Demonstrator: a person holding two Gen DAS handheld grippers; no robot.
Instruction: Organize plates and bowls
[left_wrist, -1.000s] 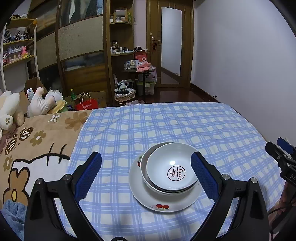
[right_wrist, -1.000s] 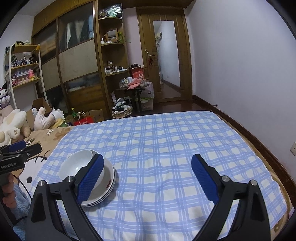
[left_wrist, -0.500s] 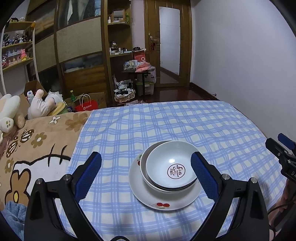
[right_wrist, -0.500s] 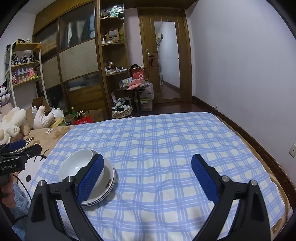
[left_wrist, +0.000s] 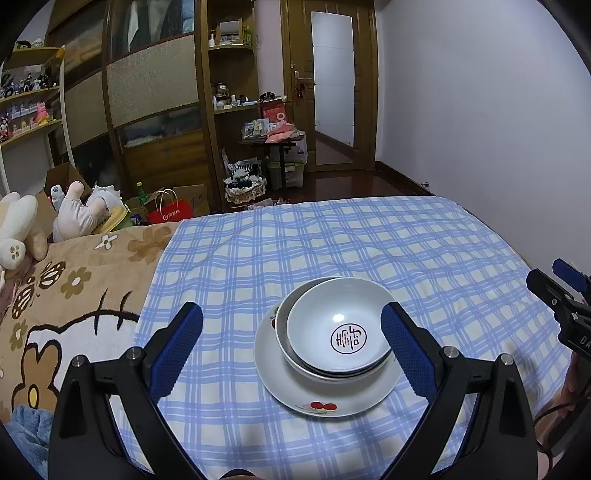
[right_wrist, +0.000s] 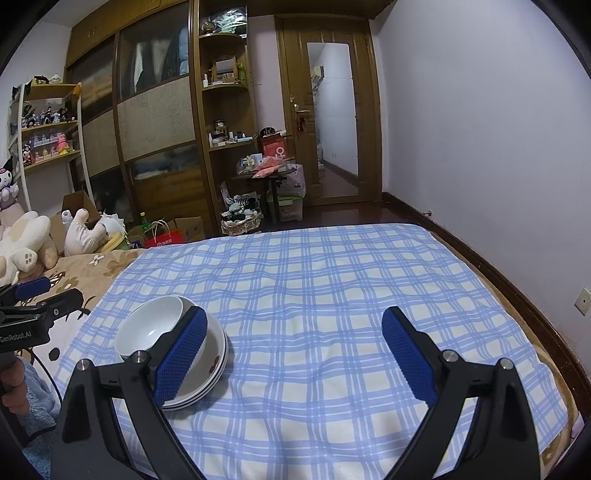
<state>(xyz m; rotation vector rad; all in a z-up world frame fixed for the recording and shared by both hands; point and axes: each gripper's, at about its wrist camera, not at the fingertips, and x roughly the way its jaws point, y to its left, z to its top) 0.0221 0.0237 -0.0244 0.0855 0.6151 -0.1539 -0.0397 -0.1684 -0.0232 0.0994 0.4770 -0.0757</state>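
Left gripper (left_wrist: 291, 341), jaws apart, hovers over the white ceramic bowl with red emblem (left_wrist: 338, 334), stacked on a white plate (left_wrist: 325, 391) at frame centre on the blue-checked bed (left_wrist: 332, 251). Right gripper (right_wrist: 293, 350), jaws apart, holds nothing.

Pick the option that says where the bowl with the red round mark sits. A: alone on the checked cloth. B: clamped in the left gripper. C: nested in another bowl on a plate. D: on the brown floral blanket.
C: the marked bowl sits nested in a second bowl, which stands on the plate; the left gripper is open and empty.
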